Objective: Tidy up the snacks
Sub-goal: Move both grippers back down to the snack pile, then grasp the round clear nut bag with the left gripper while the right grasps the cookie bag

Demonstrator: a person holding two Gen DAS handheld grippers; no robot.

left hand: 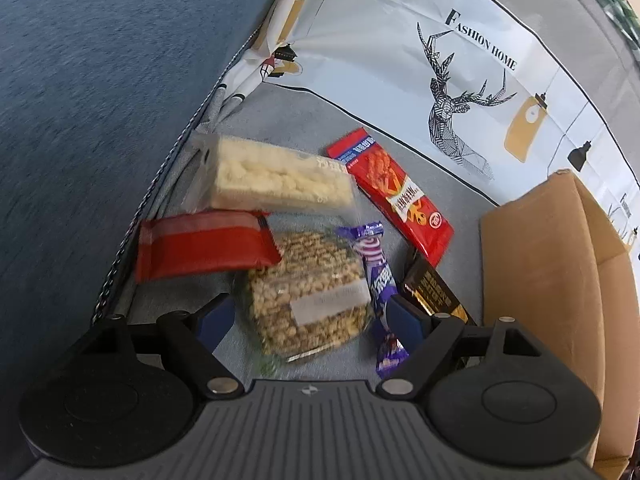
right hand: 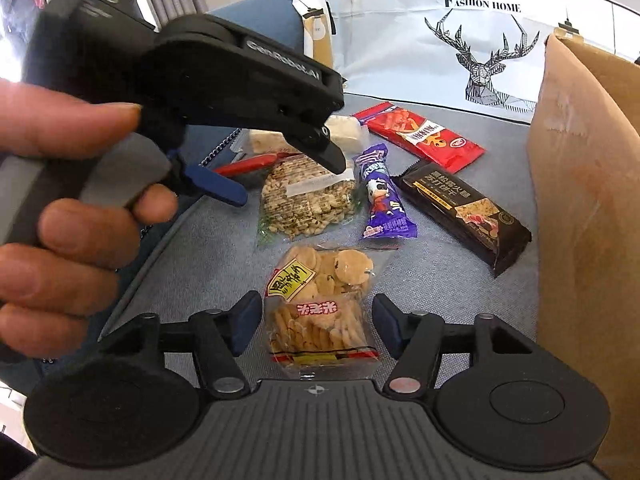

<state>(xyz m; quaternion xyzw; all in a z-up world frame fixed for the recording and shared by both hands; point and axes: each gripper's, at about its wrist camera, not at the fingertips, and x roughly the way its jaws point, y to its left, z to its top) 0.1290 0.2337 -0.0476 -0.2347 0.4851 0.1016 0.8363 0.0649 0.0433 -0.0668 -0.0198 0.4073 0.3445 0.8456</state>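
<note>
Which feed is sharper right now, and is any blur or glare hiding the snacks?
Right wrist view: sharp, labels legible on the black cracker pack. Left wrist view: motion-smeared, the grain bar pack and blue cushion soft. Both bend straight edges at the rim; no glare hides a snack.

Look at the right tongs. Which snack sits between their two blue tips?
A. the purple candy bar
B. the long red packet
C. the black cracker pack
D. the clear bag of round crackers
D: in the right wrist view, the clear bag of round crackers lies between the tips of the right tongs, which stand apart from its sides, while the other snacks lie farther off on the grey cushion.
</note>
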